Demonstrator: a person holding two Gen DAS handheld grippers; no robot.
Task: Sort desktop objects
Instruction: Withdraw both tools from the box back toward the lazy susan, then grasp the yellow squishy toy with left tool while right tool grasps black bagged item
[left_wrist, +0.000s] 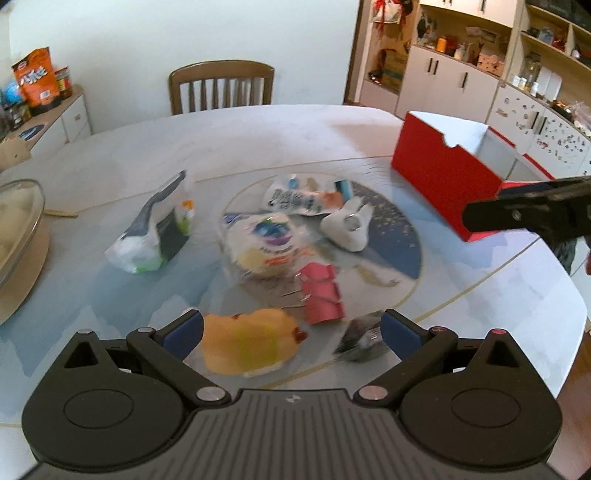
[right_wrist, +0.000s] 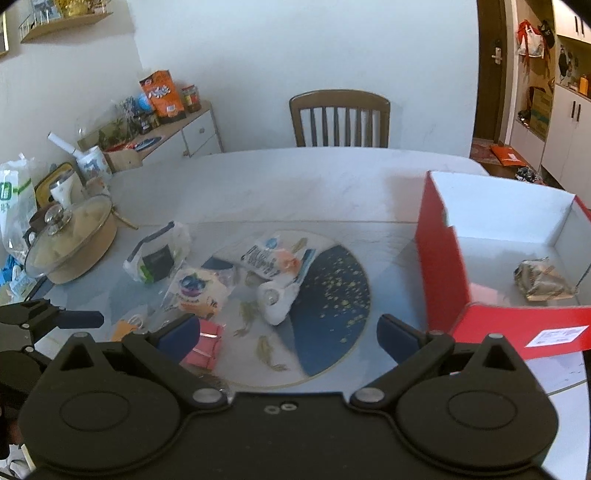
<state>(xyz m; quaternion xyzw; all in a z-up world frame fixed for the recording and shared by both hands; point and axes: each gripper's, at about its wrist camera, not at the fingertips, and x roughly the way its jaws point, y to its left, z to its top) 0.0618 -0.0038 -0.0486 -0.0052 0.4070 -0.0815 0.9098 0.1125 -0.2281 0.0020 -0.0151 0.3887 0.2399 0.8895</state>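
Observation:
My left gripper (left_wrist: 291, 332) is open just above the table, and a yellow-orange soft toy (left_wrist: 247, 339) lies between its blue pads without touching them. Red binder clips (left_wrist: 321, 295) and a dark crumpled wrapper (left_wrist: 360, 338) lie beside it. Farther back are a round snack pack (left_wrist: 262, 243), a white tooth-shaped object (left_wrist: 347, 225), a printed packet (left_wrist: 299, 195) and a plastic bag (left_wrist: 155, 229). My right gripper (right_wrist: 288, 336) is open and holds nothing, left of the red box (right_wrist: 443, 258), which contains a crumpled wrapper (right_wrist: 543, 280).
A pot with a glass lid (right_wrist: 70, 240) stands at the table's left edge. A wooden chair (right_wrist: 340, 118) is behind the far side of the table (left_wrist: 258, 140). A sideboard with snacks (right_wrist: 166, 110) lines the left wall. A finger (left_wrist: 517, 214) of the right gripper crosses the box front.

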